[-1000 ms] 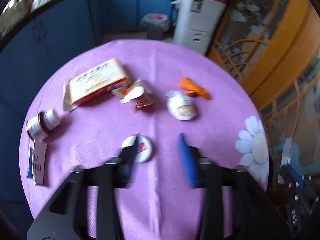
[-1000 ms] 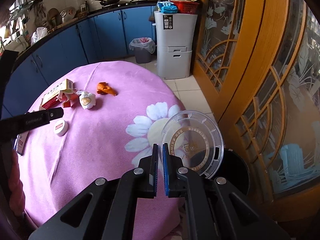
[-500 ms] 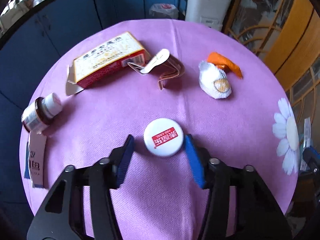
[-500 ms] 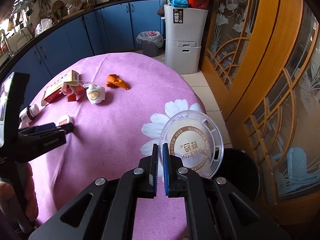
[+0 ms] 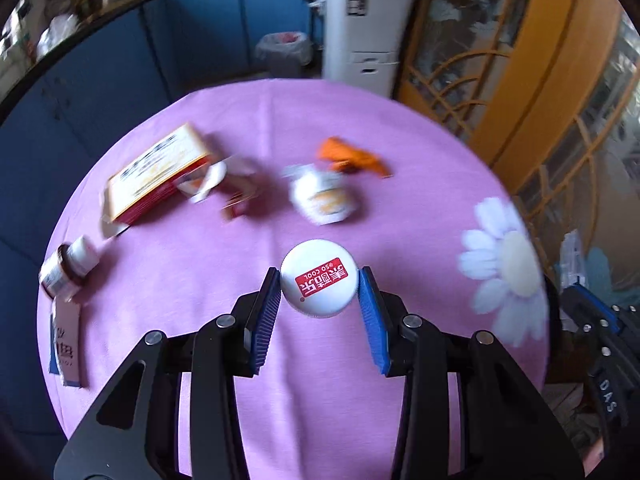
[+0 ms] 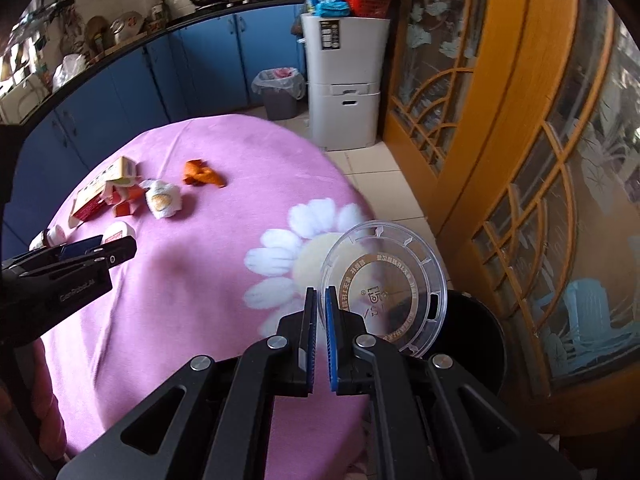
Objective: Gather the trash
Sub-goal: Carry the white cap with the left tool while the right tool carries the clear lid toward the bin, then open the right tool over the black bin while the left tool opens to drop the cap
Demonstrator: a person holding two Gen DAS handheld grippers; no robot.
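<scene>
My left gripper [image 5: 319, 280] is shut on a white round cap with a red label [image 5: 319, 277] and holds it above the pink tablecloth [image 5: 280, 360]. My right gripper [image 6: 321, 300] is shut on the rim of a clear plastic lid [image 6: 384, 286], held upright at the table's right edge over a black bin [image 6: 476, 344]. Loose trash lies further back: a red and cream carton [image 5: 158, 174], torn packets [image 5: 224, 188], a white crumpled wrapper [image 5: 324, 200], an orange wrapper [image 5: 350, 158], a small bottle [image 5: 68, 266] and a leaflet [image 5: 66, 350].
The round table ends close on every side. Blue cabinets [image 6: 168, 76], a lined grey waste bin [image 6: 280, 94] and a white drawer unit [image 6: 344, 80] stand behind it. An orange glazed door [image 6: 520, 140] is on the right.
My left gripper closed on the white cap and lifted it off the cloth, pulling back from the table. My right gripper still holds the clear lid, shifted slightly.
</scene>
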